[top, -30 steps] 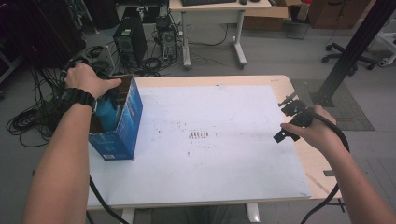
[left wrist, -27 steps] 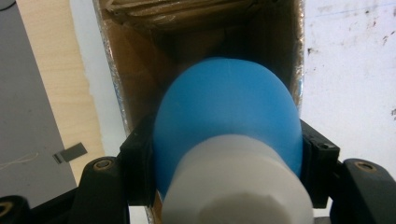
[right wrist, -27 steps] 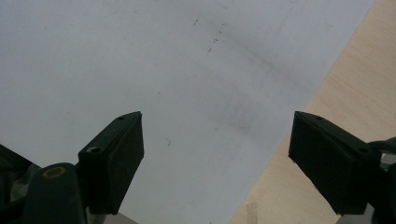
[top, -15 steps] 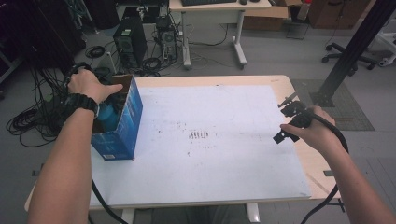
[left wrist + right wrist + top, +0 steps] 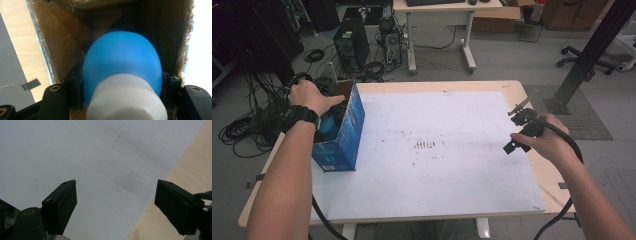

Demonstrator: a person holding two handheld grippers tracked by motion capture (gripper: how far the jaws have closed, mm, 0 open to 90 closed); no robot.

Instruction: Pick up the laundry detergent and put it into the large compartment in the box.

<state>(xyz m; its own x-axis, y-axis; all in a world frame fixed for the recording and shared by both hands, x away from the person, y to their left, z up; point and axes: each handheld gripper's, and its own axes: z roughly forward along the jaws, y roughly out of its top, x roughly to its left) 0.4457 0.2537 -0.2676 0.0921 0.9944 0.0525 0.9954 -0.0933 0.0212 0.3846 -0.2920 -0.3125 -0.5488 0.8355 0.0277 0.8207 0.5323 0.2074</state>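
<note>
Two tools work here: the left tool [image 5: 120,100] is clamped on a blue-and-white bulb [image 5: 121,75] inside the blue carton [image 5: 343,132] at left, while the right tool [image 5: 116,205] hovers over the desk [image 5: 452,125], jaws apart.

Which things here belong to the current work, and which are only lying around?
Part of the work:
- blue bulb-shaped object, clamped in the left gripper
- blue cardboard box around it

Not in use:
- right gripper, open over the white sheet
- computer towers on the floor
- desk behind
</note>
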